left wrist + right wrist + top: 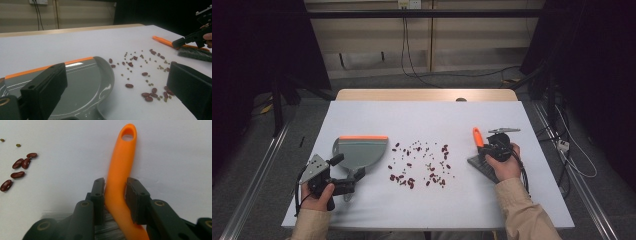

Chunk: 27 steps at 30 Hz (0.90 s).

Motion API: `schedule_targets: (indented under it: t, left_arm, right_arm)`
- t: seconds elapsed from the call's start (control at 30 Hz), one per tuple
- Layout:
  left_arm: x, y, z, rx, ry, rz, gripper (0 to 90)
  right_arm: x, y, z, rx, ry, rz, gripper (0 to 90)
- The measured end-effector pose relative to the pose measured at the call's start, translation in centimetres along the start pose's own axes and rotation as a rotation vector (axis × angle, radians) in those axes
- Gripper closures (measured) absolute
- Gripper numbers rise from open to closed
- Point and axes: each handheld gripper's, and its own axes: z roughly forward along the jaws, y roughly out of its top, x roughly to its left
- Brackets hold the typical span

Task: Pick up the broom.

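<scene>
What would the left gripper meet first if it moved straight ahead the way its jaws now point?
Probably the grey dustpan, lying low between the open jaws of the left gripper. If it passed above the pan, the scattered beans come next; height is unclear.

dustpan [87, 82]: glossy grey plastic; brush handle [120, 170]: smooth orange plastic; table [437, 120]: matt white, perhaps laminate
</scene>
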Motion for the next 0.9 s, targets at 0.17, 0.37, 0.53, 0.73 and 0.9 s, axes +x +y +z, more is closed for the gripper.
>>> schedule_targets:
  t: [0.17,0.37,0.53,0.73,0.9]
  left_arm:
    - [-0.01,-0.01,0.0,0.001,0.0,0.002,2.8]
    - [-0.02,-0.04,0.0,0.004,0.004,0.003,2.8]
    - [-0.08,0.04,-0.05,0.001,0.002,0.006,2.8]
    - [-0.14,0.24,-0.19,-0.013,0.007,0.001,2.9]
    - [-0.31,0.66,-0.45,-0.03,0.007,0.004,2.9]
  right_arm:
    - [0.24,-0.05,-0.02,0.032,-0.015,-0.024,63.0]
    - [0.42,0.2,0.32,0.062,-0.026,-0.042,65.3]
    - [0.38,0.57,0.45,0.094,-0.022,-0.04,66.5]
    - [0.49,0.42,0.45,0.083,-0.031,-0.03,67.2]
    - [0.63,0.55,0.42,0.089,-0.041,-0.036,68.0]
